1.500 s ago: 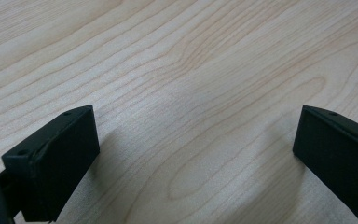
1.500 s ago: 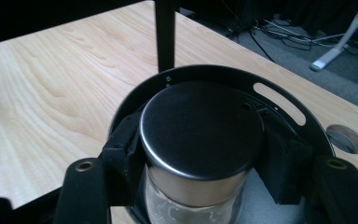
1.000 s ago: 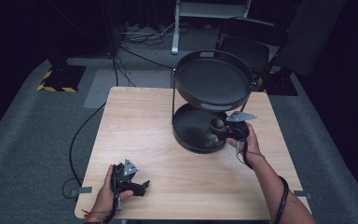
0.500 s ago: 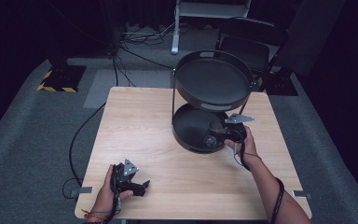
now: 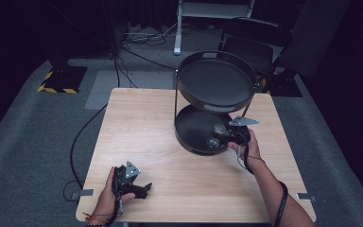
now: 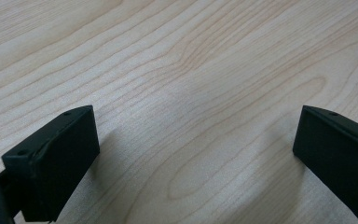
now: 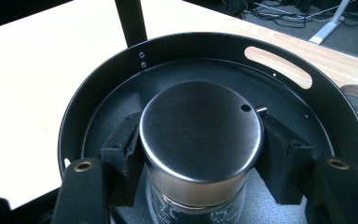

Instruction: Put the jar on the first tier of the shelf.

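Right gripper (image 7: pixel 200 186) pads clamp glass jar (image 7: pixel 200 205) just below brushed-metal lid (image 7: pixel 200 133); jar stands in lower tray (image 7: pixel 335 112) of two-tier black stand.

Risk: smooth glass could slip; lifting may knock upper tray (image 5: pixel 216 78).

Left gripper (image 6: pixel 191 158) jaws wide, empty, over wooden table (image 6: pixel 177 56).

Versus earlier frames: right hand (image 5: pixel 246 146) barely shifted, left unmoved.
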Demonstrator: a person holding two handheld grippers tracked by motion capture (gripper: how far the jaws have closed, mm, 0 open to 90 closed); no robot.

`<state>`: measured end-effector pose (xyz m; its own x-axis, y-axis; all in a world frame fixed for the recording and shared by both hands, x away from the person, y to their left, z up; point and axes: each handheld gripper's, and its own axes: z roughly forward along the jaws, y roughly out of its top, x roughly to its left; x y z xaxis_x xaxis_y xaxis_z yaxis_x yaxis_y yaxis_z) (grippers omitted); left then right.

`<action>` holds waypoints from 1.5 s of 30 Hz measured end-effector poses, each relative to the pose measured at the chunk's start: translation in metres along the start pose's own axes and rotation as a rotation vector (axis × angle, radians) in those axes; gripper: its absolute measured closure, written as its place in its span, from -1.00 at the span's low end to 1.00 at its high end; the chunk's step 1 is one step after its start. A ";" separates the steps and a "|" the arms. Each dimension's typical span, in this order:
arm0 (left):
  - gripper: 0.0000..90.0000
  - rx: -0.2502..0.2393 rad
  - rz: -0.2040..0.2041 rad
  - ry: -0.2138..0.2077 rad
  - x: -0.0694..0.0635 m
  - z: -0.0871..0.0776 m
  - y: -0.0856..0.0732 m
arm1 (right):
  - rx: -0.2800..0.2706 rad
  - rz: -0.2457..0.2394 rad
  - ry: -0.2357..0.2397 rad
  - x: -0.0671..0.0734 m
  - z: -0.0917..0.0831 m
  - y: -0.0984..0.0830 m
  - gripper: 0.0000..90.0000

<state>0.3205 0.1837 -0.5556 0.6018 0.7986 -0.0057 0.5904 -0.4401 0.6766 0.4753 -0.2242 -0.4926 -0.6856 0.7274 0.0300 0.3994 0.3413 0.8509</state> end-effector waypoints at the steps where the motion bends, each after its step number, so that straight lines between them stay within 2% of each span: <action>1: -1.00 0.000 0.000 0.000 0.000 0.000 0.000 | 0.000 0.000 0.000 0.000 0.000 0.000 -0.14; 5: -1.00 0.000 0.000 0.000 0.000 0.000 0.000 | -0.003 0.013 0.006 -0.001 0.000 0.000 -0.17; 10: -1.00 0.000 0.000 0.000 0.000 0.000 0.000 | 0.004 0.026 0.000 -0.001 0.000 0.000 -0.35; 16: -1.00 0.000 0.000 0.000 0.000 0.000 0.000 | 0.024 -0.017 -0.005 0.001 0.001 0.000 -0.66; 21: -1.00 0.000 0.000 0.000 0.000 0.000 0.000 | 0.040 -0.033 -0.022 0.002 0.001 -0.001 -0.85; 23: -1.00 0.000 0.000 0.000 0.000 0.000 0.000 | 0.043 -0.038 -0.013 0.002 0.000 -0.001 -0.93; 26: -1.00 0.000 0.000 0.000 0.000 0.000 0.000 | 0.033 -0.038 0.001 0.003 -0.001 -0.001 -0.93; 34: -1.00 0.000 0.000 0.000 0.000 0.000 0.000 | 0.059 -0.087 -0.019 0.007 -0.007 0.005 -0.94; 45: -1.00 0.000 0.000 0.000 0.000 0.000 0.000 | 0.091 -0.127 -0.039 0.009 -0.019 0.012 -0.94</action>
<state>0.3205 0.1837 -0.5556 0.6019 0.7985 -0.0057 0.5905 -0.4403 0.6764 0.4626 -0.2245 -0.4720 -0.7106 0.6969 -0.0965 0.3658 0.4832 0.7954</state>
